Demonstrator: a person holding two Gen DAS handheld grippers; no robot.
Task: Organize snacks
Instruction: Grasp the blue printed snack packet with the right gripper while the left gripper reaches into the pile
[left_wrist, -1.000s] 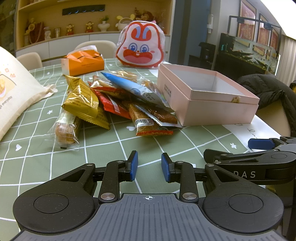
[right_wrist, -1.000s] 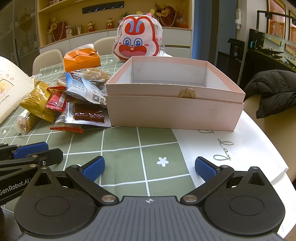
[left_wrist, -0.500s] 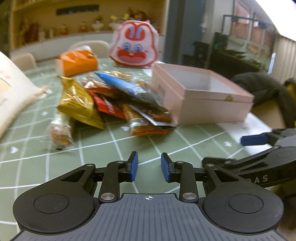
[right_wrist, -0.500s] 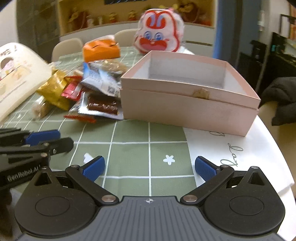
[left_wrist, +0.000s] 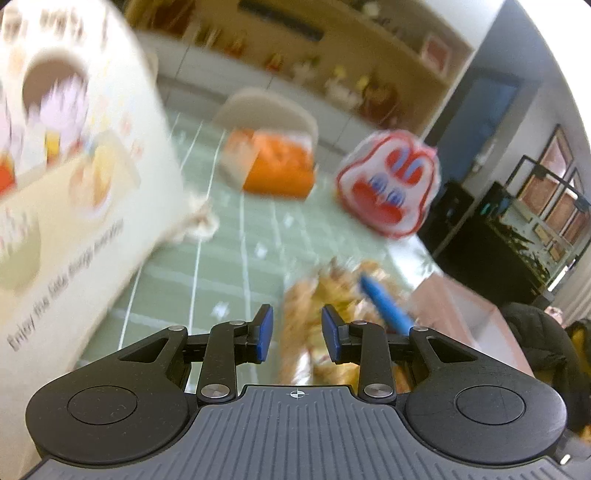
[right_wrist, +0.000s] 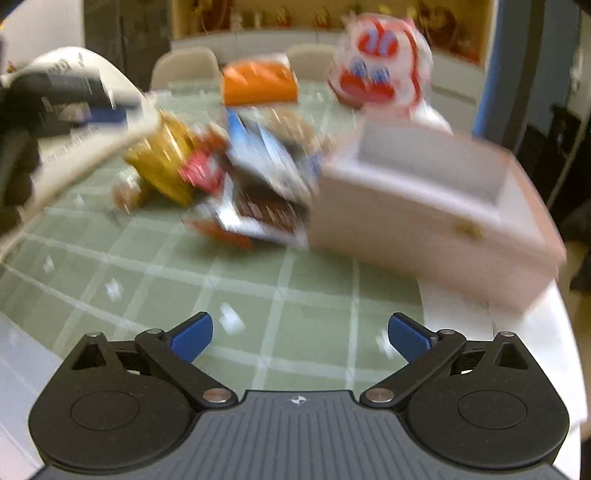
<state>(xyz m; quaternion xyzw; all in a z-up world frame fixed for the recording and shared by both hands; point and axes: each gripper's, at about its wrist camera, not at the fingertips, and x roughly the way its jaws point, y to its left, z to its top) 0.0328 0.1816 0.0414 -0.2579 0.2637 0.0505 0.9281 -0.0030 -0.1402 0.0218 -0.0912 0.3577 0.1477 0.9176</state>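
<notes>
Blue rubber pads face each other across a narrow gap on the left claw (left_wrist: 294, 334), with nothing pinched between them; the blurred gold wrappers seen through the gap lie beyond it on the bench. The right claw (right_wrist: 300, 338) stands spread wide and empty over bare green checked cloth.

Outward from the right claw lies the snack pile (right_wrist: 236, 177): a gold foil pack, a red one, a blue-and-white pouch and a clear-wrapped dark bar, overlapping one another and lying right up against the side of the pink box (right_wrist: 424, 221), which stands open and looks empty. These packets will likely be light, crinkly and slippery, and what is inside may crumble under a hard squeeze. A crimped end seal or a flat edge that sticks out of the heap is the safer place to take hold, and one packet lifted may drag its neighbours.

The right wrist view shows the whole pile, the inside of the box and the left claw far off by the cream bag (right_wrist: 92, 155). The left wrist view shows only the pile's near edge (left_wrist: 332, 295) and a corner of the box, but takes in the cream bag's printed face, the orange carton (left_wrist: 277, 166) and the rabbit-face pouch (left_wrist: 388, 184). Both views are smeared by motion.
</notes>
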